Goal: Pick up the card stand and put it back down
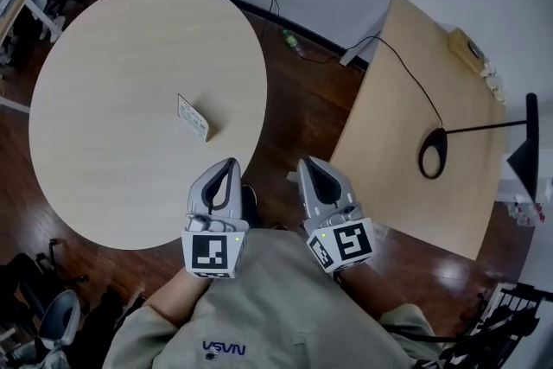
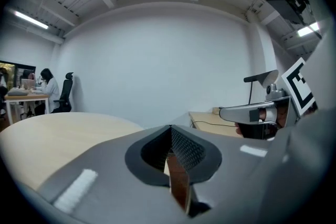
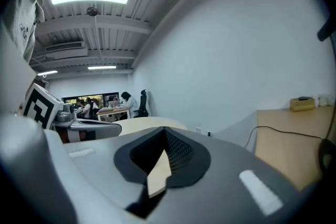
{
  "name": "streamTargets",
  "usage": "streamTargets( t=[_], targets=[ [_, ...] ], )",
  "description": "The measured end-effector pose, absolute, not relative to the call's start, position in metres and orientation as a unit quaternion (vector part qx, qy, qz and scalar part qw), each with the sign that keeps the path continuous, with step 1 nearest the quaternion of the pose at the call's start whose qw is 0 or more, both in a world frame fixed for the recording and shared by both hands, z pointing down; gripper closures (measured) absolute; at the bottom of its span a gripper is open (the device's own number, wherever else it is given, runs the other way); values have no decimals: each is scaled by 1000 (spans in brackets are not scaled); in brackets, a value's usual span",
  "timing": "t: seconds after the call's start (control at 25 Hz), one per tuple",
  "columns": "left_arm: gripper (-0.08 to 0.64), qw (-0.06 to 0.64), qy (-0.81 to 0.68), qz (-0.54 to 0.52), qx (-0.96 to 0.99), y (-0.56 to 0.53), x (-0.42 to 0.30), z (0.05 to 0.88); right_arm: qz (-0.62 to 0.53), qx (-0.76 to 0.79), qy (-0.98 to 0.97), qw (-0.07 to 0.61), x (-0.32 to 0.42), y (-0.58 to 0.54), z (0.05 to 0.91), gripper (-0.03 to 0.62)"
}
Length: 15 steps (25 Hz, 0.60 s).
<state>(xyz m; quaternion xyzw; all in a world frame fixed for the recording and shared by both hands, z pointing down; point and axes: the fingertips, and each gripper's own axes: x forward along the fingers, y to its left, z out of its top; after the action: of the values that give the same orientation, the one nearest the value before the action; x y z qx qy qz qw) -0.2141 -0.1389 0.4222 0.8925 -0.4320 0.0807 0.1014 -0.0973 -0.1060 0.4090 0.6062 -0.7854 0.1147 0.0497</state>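
Note:
The card stand (image 1: 193,117), a small wooden block holding a white card, sits near the middle of the round pale-wood table (image 1: 112,56). My left gripper (image 1: 229,164) is shut and empty, and it hovers just off the table's near edge, below and right of the stand. My right gripper (image 1: 308,163) is beside it over the dark floor, also shut on nothing. In the left gripper view the jaws (image 2: 170,128) meet at the tip, with the right gripper (image 2: 252,113) at the side. The right gripper view shows its jaws (image 3: 164,131) closed. Neither gripper view shows the stand.
A rectangular wooden desk (image 1: 415,99) stands to the right with a black lamp base (image 1: 434,153) and a cable on it. Dark wood floor lies between desk and table. Office chairs (image 1: 52,320) stand at the lower left. People sit at a far desk (image 3: 107,107).

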Motion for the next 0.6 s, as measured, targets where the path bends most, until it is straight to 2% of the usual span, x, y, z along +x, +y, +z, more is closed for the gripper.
streamTargets(
  t=[0.2, 0.44, 0.6],
  targets=[
    [552, 93, -407, 71, 906, -85, -180, 396, 117, 645, -755, 26, -68, -43, 397, 592],
    [552, 78, -402, 93, 908, -27, -172, 393, 118, 651, -750, -12, -64, 20, 387, 592],
    [552, 84, -387, 106, 912, -3, -172, 399, 108, 653, -750, 3, -70, 43, 388, 592]
  ],
)
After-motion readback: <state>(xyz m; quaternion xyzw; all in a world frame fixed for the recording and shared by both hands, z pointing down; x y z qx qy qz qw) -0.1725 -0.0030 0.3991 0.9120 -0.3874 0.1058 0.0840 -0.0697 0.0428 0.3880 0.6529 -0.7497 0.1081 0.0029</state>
